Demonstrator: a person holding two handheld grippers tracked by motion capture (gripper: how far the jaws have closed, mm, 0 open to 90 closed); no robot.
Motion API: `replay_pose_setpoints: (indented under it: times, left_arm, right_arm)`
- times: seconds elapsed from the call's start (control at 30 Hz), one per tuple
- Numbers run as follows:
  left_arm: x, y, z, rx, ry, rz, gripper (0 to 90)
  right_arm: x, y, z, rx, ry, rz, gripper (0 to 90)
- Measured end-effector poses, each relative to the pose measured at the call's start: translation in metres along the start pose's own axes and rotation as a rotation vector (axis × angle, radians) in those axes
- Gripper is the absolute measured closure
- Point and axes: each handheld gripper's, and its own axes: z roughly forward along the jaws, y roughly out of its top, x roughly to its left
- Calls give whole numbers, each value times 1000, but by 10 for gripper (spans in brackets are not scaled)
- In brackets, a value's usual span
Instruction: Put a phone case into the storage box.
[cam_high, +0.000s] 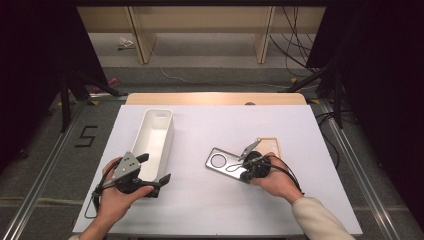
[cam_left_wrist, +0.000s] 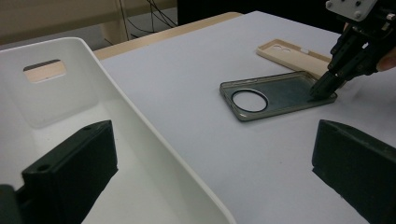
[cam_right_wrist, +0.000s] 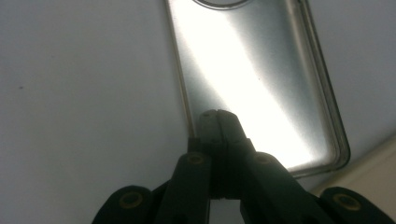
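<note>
A white sheet covers the bench (cam_high: 210, 210). The grey phone case (cam_left_wrist: 275, 94) lies flat at its middle, beside a beige case (cam_left_wrist: 292, 52). Right tongs (cam_right_wrist: 218, 122), pressed together, rest their tips on its near end. Left tongs (cam_left_wrist: 212, 172) stand spread over the white bin (cam_left_wrist: 121, 112). The case looks light, thin, flexible and slick; pinching one raised rim seems best.

- A single black numeral "5" (cam_high: 87, 136) is marked on the grey floor (cam_high: 45, 165), seen from the high view, just to the left of the white table (cam_high: 210, 210) and level with the far half of the table top.
- No other text, label or brand can be read on anything else.
</note>
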Motion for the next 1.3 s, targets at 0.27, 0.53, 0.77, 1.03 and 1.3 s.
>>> replay_pose_setpoints:
  times: [0.27, 0.53, 0.77, 1.03, 1.3]
  left_arm:
    - [0, 0, 0, 0, 0, 0, 0]
    - [0, 0, 0, -1, -3, 1, 0]
    - [-1, 0, 1, -1, -3, 1, 0]
    - [-1, 0, 1, -1, -4, 3, 0]
    - [-1, 0, 1, -2, -7, 3, 0]
  right_arm:
    - [21, 11, 5, 7, 66, -30, 900]
    - [35, 20, 10, -10, 101, -49, 900]
    - [40, 26, 14, -31, 126, -38, 900]
    - [45, 35, 19, -48, 144, -39, 900]
    - [49, 40, 23, -61, 156, -37, 900]
